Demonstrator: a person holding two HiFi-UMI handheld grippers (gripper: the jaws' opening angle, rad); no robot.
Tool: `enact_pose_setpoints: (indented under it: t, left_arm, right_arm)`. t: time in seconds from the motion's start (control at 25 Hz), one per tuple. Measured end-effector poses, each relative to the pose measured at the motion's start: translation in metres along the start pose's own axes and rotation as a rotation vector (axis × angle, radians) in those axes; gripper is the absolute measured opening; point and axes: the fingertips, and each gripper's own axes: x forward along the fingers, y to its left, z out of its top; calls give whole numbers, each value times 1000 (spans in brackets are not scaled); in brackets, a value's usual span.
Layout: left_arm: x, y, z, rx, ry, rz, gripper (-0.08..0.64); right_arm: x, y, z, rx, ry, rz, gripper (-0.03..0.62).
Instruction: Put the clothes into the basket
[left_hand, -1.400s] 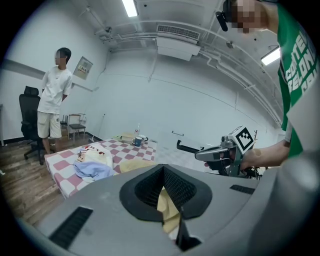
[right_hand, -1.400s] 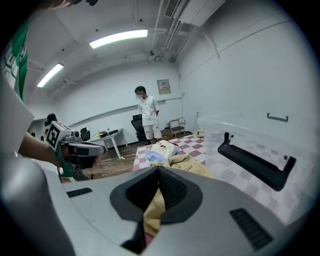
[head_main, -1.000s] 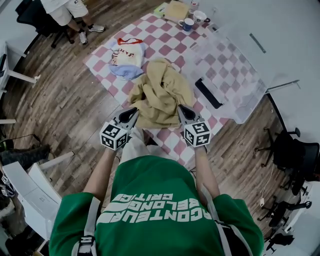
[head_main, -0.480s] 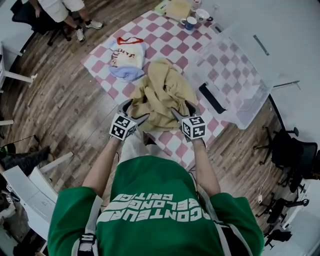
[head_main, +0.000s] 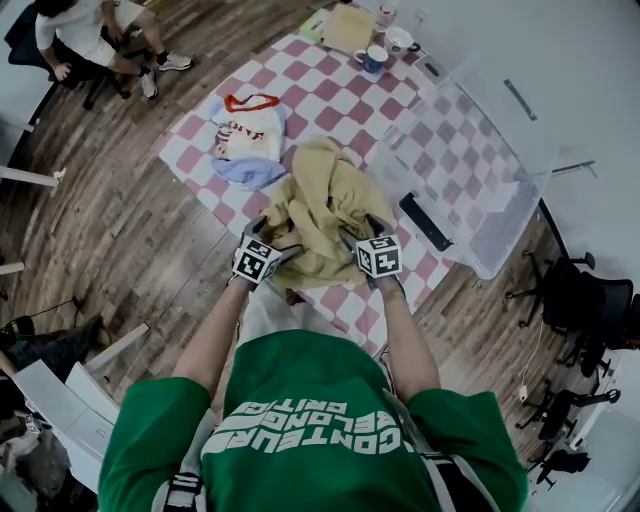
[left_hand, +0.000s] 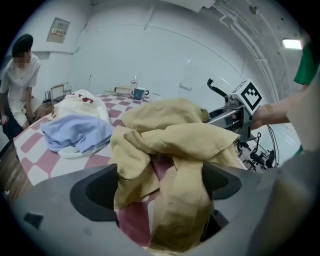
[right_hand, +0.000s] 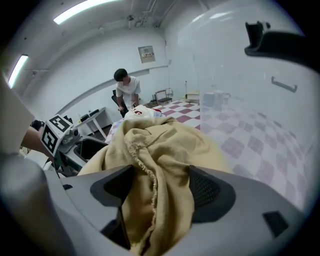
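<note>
Reaching down with both grippers into the near edge of the tan garment (head_main: 320, 200), heaped mid-way on the pink-and-white checked surface (head_main: 330, 78).

Left gripper (head_main: 272, 238): jaws spread wide, just been opening. Straddling a loose fold of the tan fabric, pink check of the surface showing beneath it. Fabric brushing one pad, hanging slack across the gap, not clamped.

Right gripper (head_main: 358, 232): jaws also well apart, just been opening. Thick roll of the same garment with a frayed seam filling the gap. No squeeze visible on the cloth.

Both pointing steeply down, marker cubes facing up toward the head camera, one at each near corner of the pile.

Clear plastic basket (head_main: 500, 200) just right of the garment on the same surface, black handle (head_main: 425, 221) on its near wall. Garment fully outside it (touching the basket wall or just short of it: can't tell).

Beyond the tan pile, toward the left: light-blue garment (head_main: 245, 172) with a white printed garment (head_main: 250, 128) lying against its far side, both near the tan one.

Far edge of the surface: blue mug (head_main: 375, 58), white mug (head_main: 398, 40) beside it, flat tan pad (head_main: 350, 27) to their left.

Wooden floor (head_main: 110, 230) all round; seated person (head_main: 90, 35) well apart at top left.
</note>
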Motion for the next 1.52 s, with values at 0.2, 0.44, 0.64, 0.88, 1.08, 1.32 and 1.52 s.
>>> enact_pose_setpoints:
  t: [0.2, 0.44, 0.64, 0.88, 1.08, 1.32, 1.52]
  left_arm:
    - [15, -1, -8, 6, 40, -42, 503]
    - [32, -2, -18, 16, 84, -63, 502]
    - [37, -10, -21, 7, 117, -91, 444]
    - [41, -24, -23, -43, 146, -133, 247]
    - [41, -27, -21, -52, 136, -132, 178]
    - [34, -33, -5, -102, 68, -165, 132]
    - [27, -41, 11, -138, 10, -207, 120]
  right_arm:
    - [20, -3, -9, 56, 17, 43, 342]
    - [37, -1, -19, 96, 17, 77, 341]
    - [41, -1, -20, 125, 40, 89, 341]
    - [42, 1, -22, 157, 71, 108, 313]
    - [38, 5, -21, 175, 73, 126, 207]
    - [33, 11, -17, 171, 48, 140, 103]
    - [30, 17, -11, 161, 31, 133, 89]
